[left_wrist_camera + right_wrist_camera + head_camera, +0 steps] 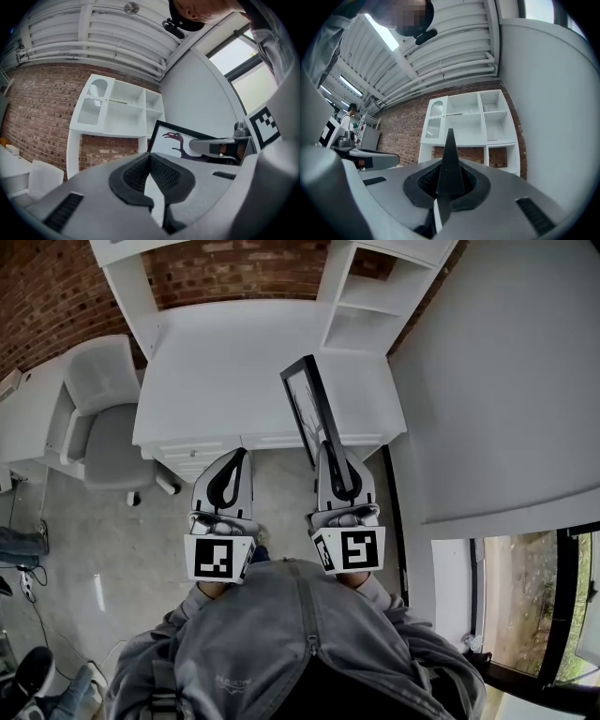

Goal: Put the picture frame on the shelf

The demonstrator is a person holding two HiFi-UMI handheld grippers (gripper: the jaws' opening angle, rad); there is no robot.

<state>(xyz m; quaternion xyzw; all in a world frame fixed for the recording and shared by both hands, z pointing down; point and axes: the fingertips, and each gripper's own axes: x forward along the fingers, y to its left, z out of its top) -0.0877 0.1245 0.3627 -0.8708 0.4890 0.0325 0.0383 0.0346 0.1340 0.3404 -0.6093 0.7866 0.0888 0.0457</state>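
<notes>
A study or office: white desk (234,362), grey chair (105,423), shelf unit (375,307) against brick wall (47,292)

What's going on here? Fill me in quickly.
A person holds a two-jaw gripper in each hand and faces a white desk against a brick wall. The right gripper is shut on the edge of a black picture frame and holds it upright ahead of them. The left gripper is shut and empty. The frame is not yet on the white shelf above the desk.
</notes>
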